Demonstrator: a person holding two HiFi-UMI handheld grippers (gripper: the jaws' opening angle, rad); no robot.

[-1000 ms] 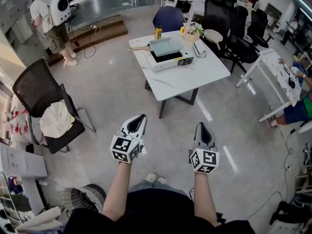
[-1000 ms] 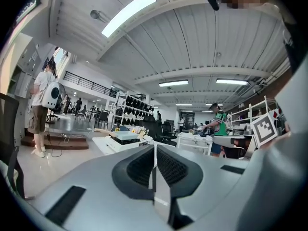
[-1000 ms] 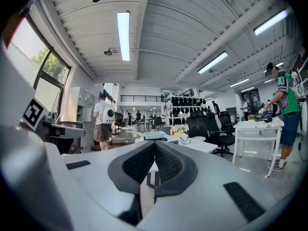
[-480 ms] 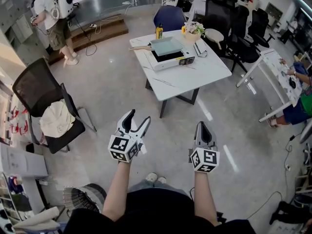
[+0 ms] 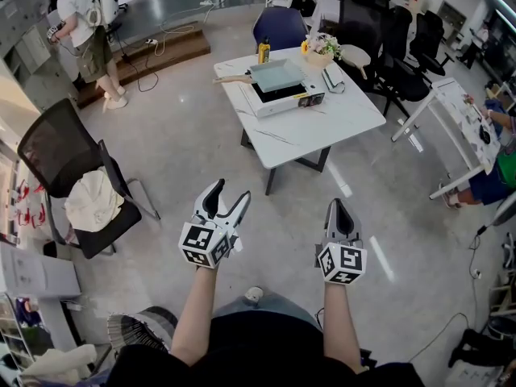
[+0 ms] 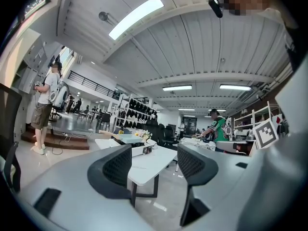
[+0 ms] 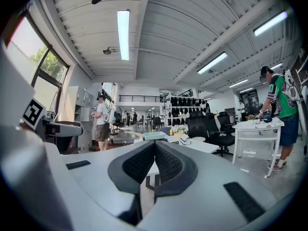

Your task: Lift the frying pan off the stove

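Note:
A pale green square frying pan point(image 5: 274, 75) with a wooden handle sits on a white portable stove point(image 5: 284, 97) on a white table point(image 5: 322, 127), far ahead across the floor. Both grippers hang over bare floor, well short of the table. My left gripper point(image 5: 229, 193) is open with nothing between its jaws. My right gripper point(image 5: 337, 206) is shut and empty. The left gripper view shows the pan point(image 6: 128, 137) small and distant, just left of the gap between the spread jaws. The right gripper view shows the pan point(image 7: 155, 135) just above the closed jaw tips.
A black mesh chair point(image 5: 68, 176) with a cloth on its seat stands at the left. A yellow bottle point(image 5: 262, 52) and a flower basket point(image 5: 320, 52) share the table. Black office chairs point(image 5: 379, 31) stand behind it, another white table point(image 5: 463, 123) at the right. A person with a backpack point(image 5: 85, 22) stands far left.
My left gripper's jaws have gone from shut to wide open. Both grippers have stayed nearly in place. The person with the backpack has shifted a little to the left.

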